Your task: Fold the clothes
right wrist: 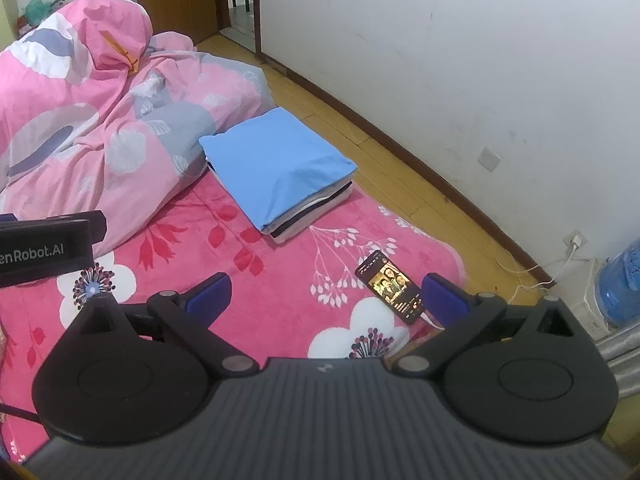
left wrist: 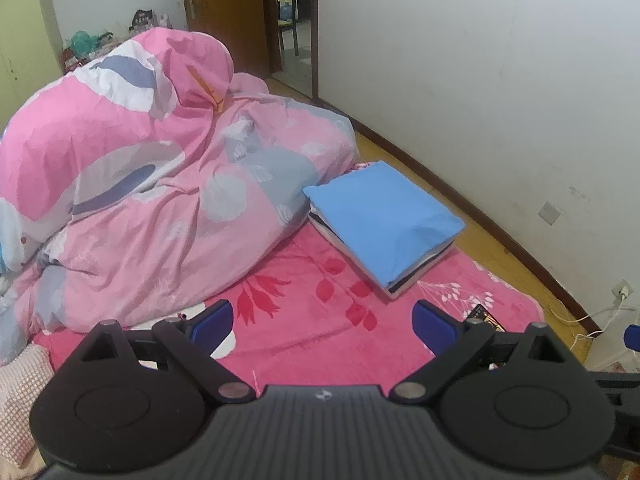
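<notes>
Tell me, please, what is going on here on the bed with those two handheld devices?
A person is holding a pair of tongs in each hand over a pink floral blanket, part-way through folding clothes. Both the left tongs and the right tongs are open and hold nothing. A stack of folded clothes, a blue garment on top, sits beside a bunched pink duvet. A lit phone lies on the blanket near the right tongs. No unfolded garment is clearly in view.

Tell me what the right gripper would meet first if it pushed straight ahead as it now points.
Probably the pink floral blanket on the bed, short of the folded clothes stack; the right gripper is open and empty. Depth is uncertain.
</notes>
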`<act>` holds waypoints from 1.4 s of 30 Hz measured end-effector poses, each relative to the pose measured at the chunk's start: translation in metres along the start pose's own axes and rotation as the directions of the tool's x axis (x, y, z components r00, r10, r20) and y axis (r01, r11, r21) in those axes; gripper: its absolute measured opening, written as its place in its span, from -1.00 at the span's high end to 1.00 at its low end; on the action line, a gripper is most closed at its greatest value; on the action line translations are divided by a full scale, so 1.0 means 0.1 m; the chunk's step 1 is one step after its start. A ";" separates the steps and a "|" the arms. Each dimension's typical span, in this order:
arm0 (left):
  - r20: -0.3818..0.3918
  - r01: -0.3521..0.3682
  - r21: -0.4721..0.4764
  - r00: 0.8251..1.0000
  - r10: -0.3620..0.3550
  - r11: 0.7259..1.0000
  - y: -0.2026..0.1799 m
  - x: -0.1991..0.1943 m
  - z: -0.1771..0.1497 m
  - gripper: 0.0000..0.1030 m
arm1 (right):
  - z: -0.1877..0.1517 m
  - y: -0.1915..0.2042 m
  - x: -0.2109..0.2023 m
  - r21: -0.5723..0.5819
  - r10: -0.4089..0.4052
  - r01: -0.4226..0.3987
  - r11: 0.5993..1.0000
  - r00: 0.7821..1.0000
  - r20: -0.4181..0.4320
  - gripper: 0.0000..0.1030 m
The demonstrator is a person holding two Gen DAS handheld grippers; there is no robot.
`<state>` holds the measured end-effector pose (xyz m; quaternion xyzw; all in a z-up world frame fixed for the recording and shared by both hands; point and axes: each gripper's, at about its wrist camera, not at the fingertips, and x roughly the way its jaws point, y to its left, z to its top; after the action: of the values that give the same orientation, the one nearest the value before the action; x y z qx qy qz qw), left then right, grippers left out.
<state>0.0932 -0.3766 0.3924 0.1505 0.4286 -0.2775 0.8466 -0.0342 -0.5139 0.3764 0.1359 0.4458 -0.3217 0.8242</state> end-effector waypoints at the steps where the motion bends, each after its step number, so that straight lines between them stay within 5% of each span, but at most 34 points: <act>1: -0.003 0.001 -0.001 1.000 -0.001 1.000 0.00 0.00 0.00 -0.88 | 0.00 0.00 0.00 -0.001 -0.002 0.002 1.000 1.000 0.000 -0.97; 42: -0.044 0.020 -0.014 0.999 -0.020 1.000 0.00 0.10 -0.03 -0.88 | 0.01 0.02 0.07 -0.008 -0.034 0.034 0.999 0.999 -0.016 -0.97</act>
<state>0.0958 -0.3782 0.3826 0.1464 0.4505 -0.2795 0.8352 -0.0291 -0.5155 0.3713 0.1278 0.4558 -0.3327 0.8156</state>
